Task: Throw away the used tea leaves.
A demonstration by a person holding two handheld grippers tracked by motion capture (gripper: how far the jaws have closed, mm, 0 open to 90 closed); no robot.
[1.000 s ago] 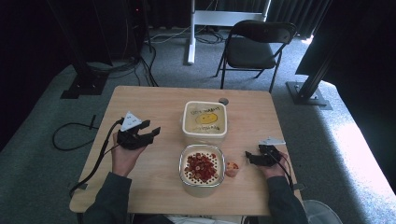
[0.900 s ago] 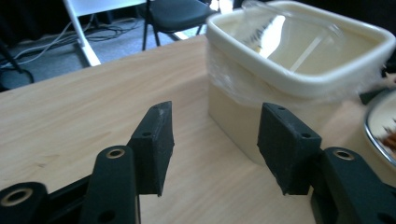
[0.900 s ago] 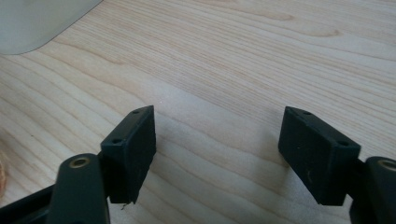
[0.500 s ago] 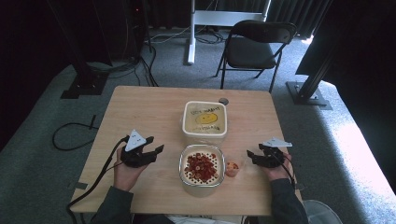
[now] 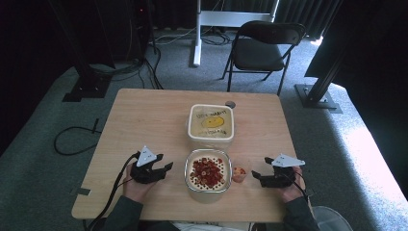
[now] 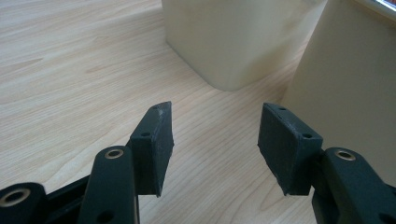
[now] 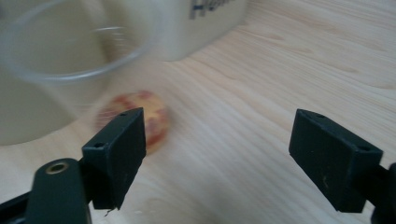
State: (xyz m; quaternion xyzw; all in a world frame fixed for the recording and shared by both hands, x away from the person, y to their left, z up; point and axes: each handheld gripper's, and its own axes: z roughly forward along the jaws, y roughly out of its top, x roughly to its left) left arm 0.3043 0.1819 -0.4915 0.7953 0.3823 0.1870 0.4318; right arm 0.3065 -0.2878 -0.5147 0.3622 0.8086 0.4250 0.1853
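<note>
Small cup: clear plastic, red-and-yellow pieces at its bottom; upright on the table, just right of the near tub; blurred in the right gripper view, ahead and left of the jaws.
Right gripper: low over the near right part of the table, pointing left at the small cup; tips just short of it, not touching; jaws spread wide, just been opening, bare wood between them.
Cup relative to right gripper: just beyond the jaw tips in the high view; outside the gap, off the left jaw, in the right gripper view.
Red-and-yellow piece: seen low behind the left jaw in the right gripper view; inside the cup or on the wood, cannot tell through the blur.
Left gripper: near left part of the table, pointing right at the near tub; jaws released and well apart, nothing between them but wood.
Near tub: rounded square, cream wall, filled with red pieces; between the two grippers; close on the right of the left gripper view.
Far tub: cream, yellow mark and lettering on top; behind the near tub, close to it; ahead of the jaws in the left gripper view; behind the cup in the right gripper view.
Chair: black, on the carpet beyond the table.
</note>
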